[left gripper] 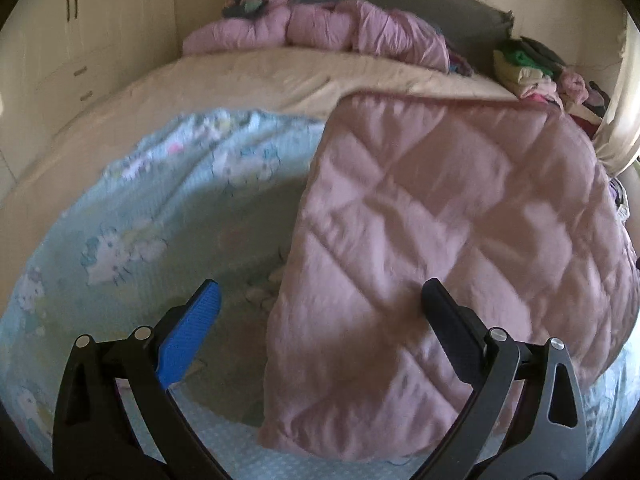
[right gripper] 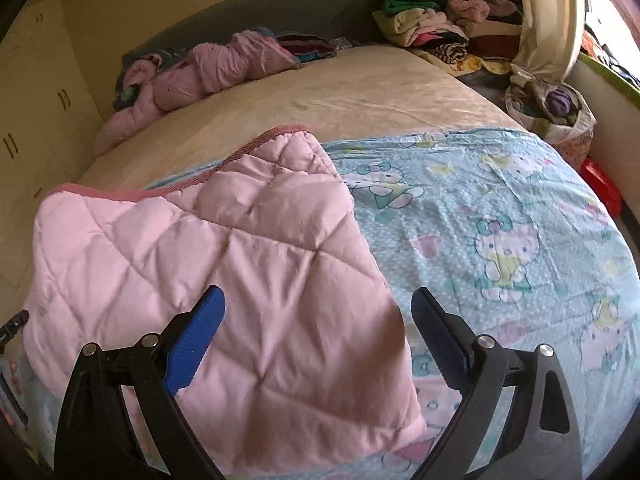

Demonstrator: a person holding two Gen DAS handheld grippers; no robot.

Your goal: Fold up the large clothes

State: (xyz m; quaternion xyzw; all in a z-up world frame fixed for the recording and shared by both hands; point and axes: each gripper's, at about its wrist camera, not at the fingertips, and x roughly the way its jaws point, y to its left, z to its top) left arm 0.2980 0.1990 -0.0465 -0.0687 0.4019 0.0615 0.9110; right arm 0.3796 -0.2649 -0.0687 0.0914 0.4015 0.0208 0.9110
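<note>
Now, with both hand-held grippers wide and empty, left hand-held gripper (left gripper: 320, 304) and right hand-held gripper (right gripper: 318, 312), pinch the pink quilt (right gripper: 224, 248) at its near corners.

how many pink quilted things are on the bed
2: a folded pink quilt lying on the cartoon-print blanket near the grippers, and a crumpled pink quilt bunched by the headboard. More may be hidden.

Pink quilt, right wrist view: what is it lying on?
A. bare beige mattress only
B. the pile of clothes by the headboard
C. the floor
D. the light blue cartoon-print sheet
D: the folded pink quilt lies on the light blue cartoon-print sheet, which shows beyond its right edge and along its near edge; only its far corner reaches toward the beige bed cover.
</note>
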